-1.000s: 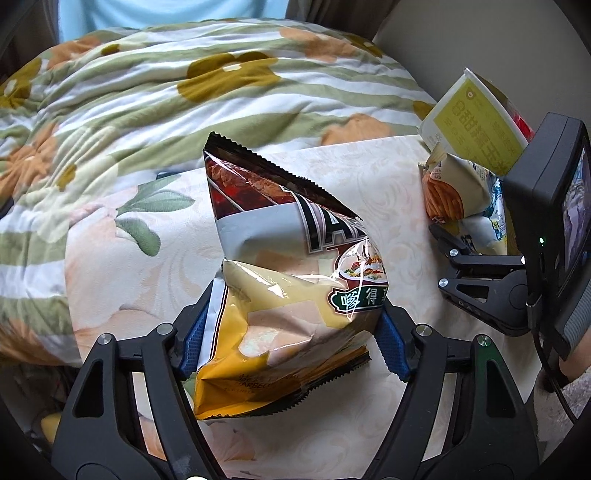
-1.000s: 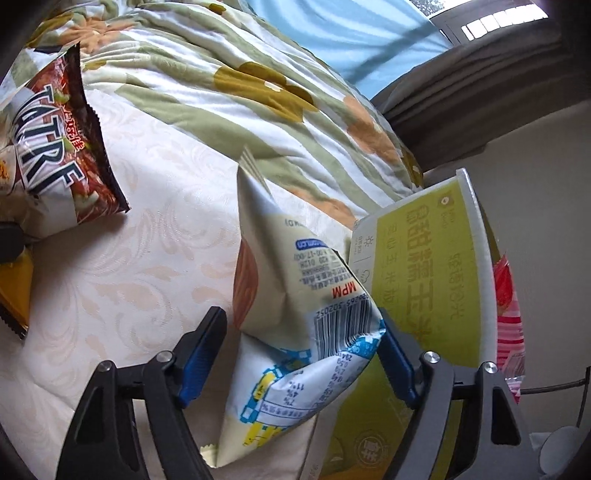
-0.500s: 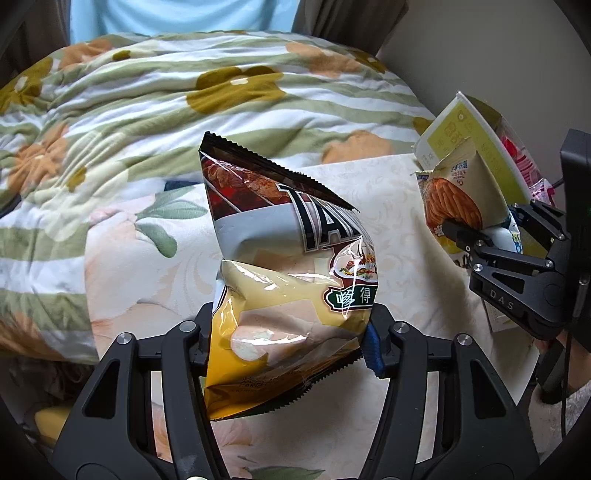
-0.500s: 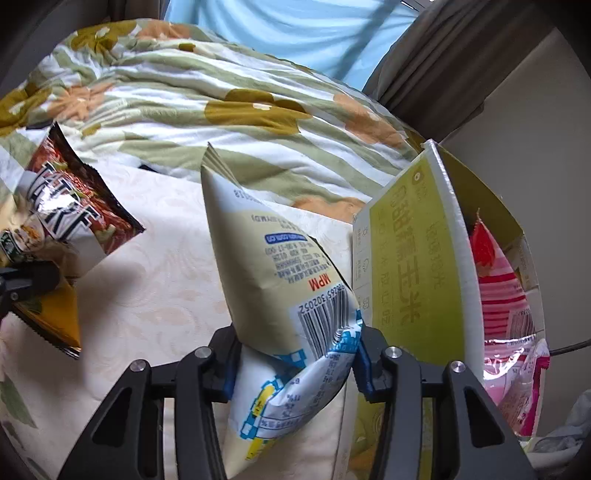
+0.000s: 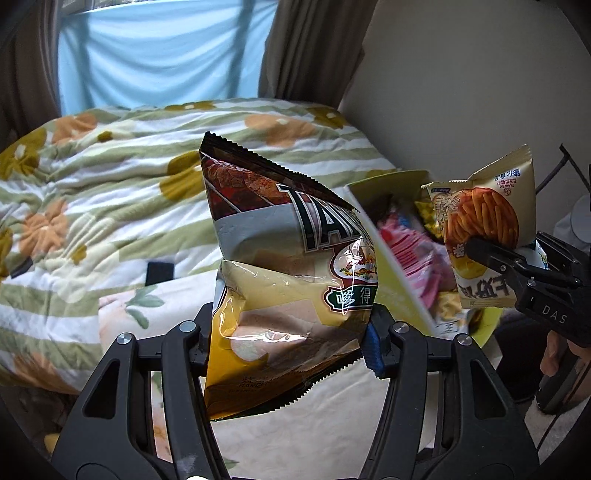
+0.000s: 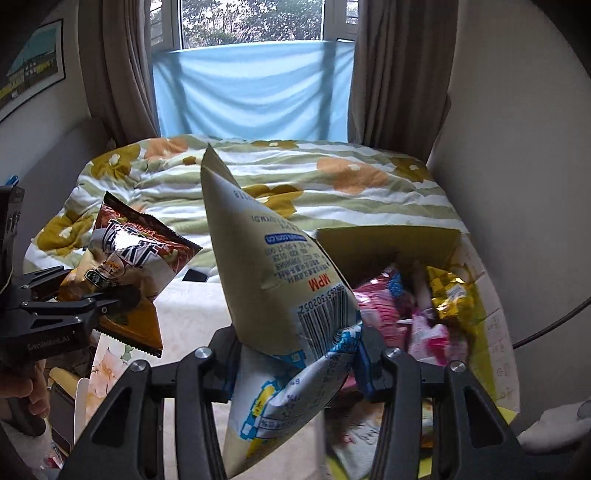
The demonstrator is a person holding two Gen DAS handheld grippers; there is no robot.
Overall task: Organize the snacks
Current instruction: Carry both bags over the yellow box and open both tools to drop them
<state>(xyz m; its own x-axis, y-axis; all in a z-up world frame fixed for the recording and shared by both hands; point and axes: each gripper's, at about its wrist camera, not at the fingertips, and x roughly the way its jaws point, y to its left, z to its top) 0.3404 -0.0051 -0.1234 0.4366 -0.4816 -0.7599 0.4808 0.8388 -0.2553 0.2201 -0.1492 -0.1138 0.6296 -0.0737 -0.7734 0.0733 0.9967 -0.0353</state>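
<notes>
While my left gripper [image 5: 291, 339] clamped the chip bag [image 5: 291, 266] between its jaws, my right gripper [image 6: 295, 354] pinched the cream snack bag [image 6: 280, 280] likewise.

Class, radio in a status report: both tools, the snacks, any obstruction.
Left tool shut on chip bag. Right tool shut on beige snack pack. Both bags held in the air; open box of snacks just right. Nothing between.

Soft daylight comes through the window [image 6: 255, 22] at the far end, filtered by the blue cloth [image 6: 251, 88] hung below it. The room is evenly lit with faint shadows. Glare flashes off the chip bag [image 5: 291, 273]. The snacks in the box [image 6: 413, 306] smear with blur, and dark corners ring both curved views.
</notes>
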